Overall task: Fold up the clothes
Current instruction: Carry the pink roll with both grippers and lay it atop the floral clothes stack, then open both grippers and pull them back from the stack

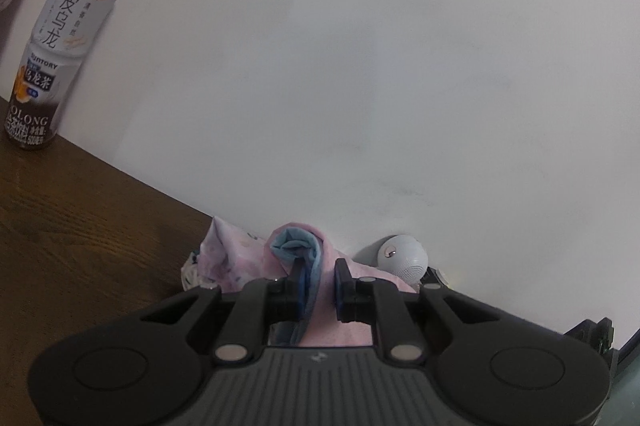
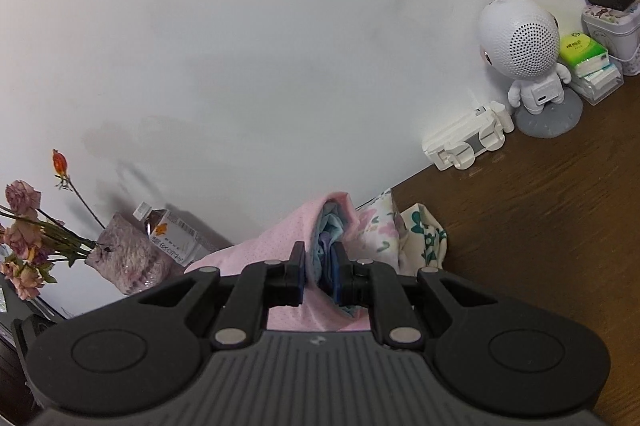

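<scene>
Both grippers were pinched down on the same pink garment [image 1: 352, 278]. The left gripper [image 1: 319, 284] had its jaws nearly closed over a bunched pink edge with a blue lining [image 1: 308, 258] rolled up between them, and the right gripper [image 2: 318, 272] was clamped just as narrowly on another bunch of the pink cloth where the blue layer showed. The garment hung between the two, held up near the white wall [image 2: 240, 46] at the back of the brown table [image 2: 540, 226], with floral-print fabrics [image 2: 380, 230] heaped just beside it.

It looked light, limp and thin — the kind of cloth that sags wherever it is not held (and the lining seemed likely to slide against the outer layer). I judged the best hold to be at corners or hems, both layers caught together — a grip mid-panel would only gather wrinkles. The tea bottle [image 1: 64, 38] and the small white robot speaker [image 2: 524, 46] stood well apart from it.
</scene>
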